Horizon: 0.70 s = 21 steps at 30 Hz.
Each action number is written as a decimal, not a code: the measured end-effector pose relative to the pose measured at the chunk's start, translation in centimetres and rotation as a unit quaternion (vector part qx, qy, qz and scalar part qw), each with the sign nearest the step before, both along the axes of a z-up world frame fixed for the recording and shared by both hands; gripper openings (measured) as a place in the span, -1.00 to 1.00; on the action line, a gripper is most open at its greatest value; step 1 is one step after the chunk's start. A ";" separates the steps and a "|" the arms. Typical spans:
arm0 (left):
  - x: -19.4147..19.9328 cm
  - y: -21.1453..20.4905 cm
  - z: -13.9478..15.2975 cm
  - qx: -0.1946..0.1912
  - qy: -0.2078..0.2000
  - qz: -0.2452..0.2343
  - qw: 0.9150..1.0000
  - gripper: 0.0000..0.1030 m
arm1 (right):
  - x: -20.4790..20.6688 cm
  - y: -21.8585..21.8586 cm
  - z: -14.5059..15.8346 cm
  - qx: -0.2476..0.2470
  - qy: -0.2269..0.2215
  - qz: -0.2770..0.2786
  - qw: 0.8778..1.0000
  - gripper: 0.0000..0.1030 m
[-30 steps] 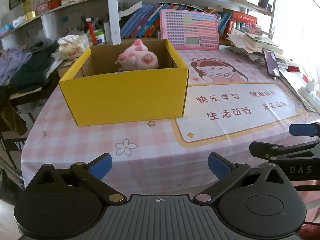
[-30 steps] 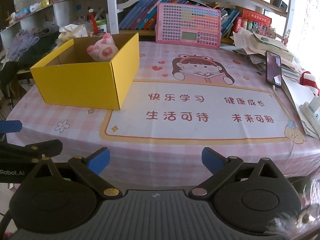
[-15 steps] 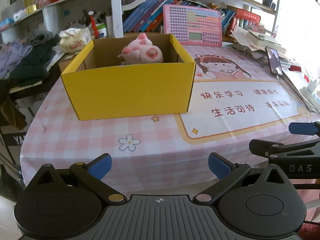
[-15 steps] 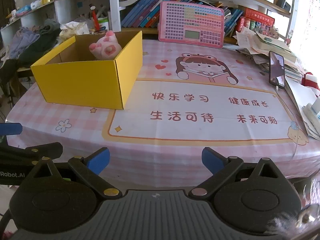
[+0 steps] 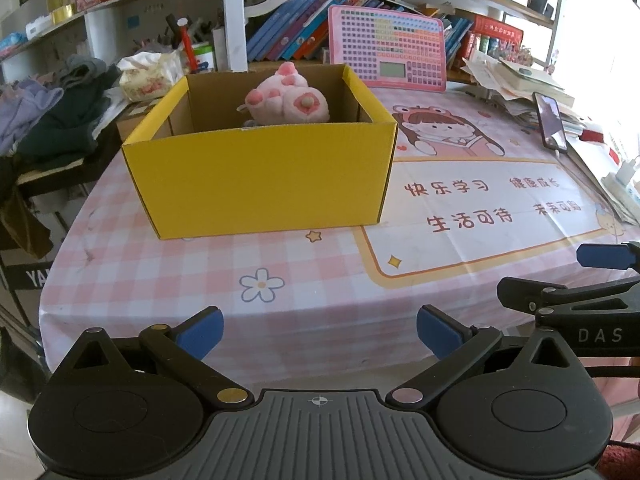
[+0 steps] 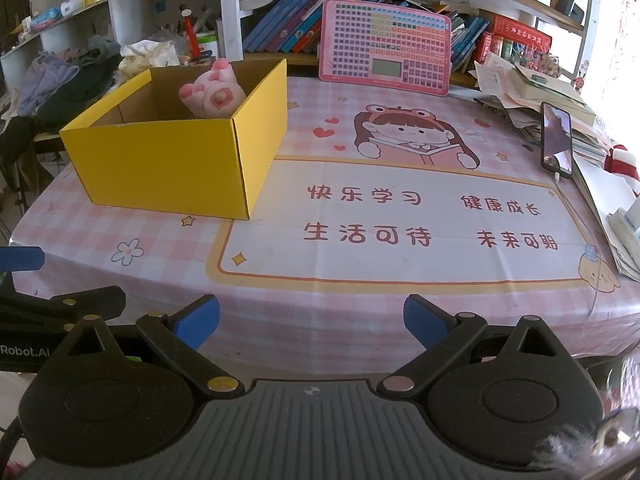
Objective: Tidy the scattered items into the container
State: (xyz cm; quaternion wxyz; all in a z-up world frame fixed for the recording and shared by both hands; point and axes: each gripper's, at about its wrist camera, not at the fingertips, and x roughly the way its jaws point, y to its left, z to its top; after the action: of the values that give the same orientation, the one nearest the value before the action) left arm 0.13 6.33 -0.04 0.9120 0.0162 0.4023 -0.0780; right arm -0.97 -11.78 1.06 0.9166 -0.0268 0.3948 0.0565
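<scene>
Plush toy (image 5: 286, 98) sits (paws up) inside the yellow box (image 5: 260, 180); left gripper (image 5: 320, 330) and right gripper (image 6: 312, 320) hover spread, empty.

Box (image 5: 264, 180) yellow outside, brown inside; plush toy (image 5: 288, 100) pink; table (image 5: 168, 280) cloth pink-white check, flower print; shelf books (image 6: 280, 34) seemingly blue.

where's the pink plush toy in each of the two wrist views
Left wrist view: the pink plush toy sits upper centre, inside the yellow box, paws up.
Right wrist view: the toy is upper left, inside the same box, near its back right corner.
Shared landmark: the pink keyboard board leaning against the shelf behind the table.
</scene>
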 end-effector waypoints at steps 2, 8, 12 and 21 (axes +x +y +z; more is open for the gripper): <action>0.0 0.0 0.0 0.000 0.000 0.000 1.000 1.00 | 0.1 0.1 -0.1 0.000 0.000 0.000 1.000 0.93; 0.2 0.1 -0.1 0.001 0.003 0.000 1.000 1.00 | 0.4 0.2 -0.3 -0.001 0.003 0.000 1.000 0.93; 0.4 0.2 -0.2 0.000 0.005 0.001 1.000 1.00 | 0.5 0.3 -0.4 -0.003 0.005 0.001 1.000 0.93; 0.8 0.1 -0.4 0.000 0.003 -0.004 1.000 1.00 | 1.0 0.3 -0.5 -0.003 0.011 0.002 1.000 0.93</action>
State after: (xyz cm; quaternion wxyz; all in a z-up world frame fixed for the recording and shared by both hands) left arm 0.92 6.46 -0.41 0.9106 0.0173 0.4048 -0.0817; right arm 0.02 -11.51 0.52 0.9120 -0.0299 0.4051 0.0578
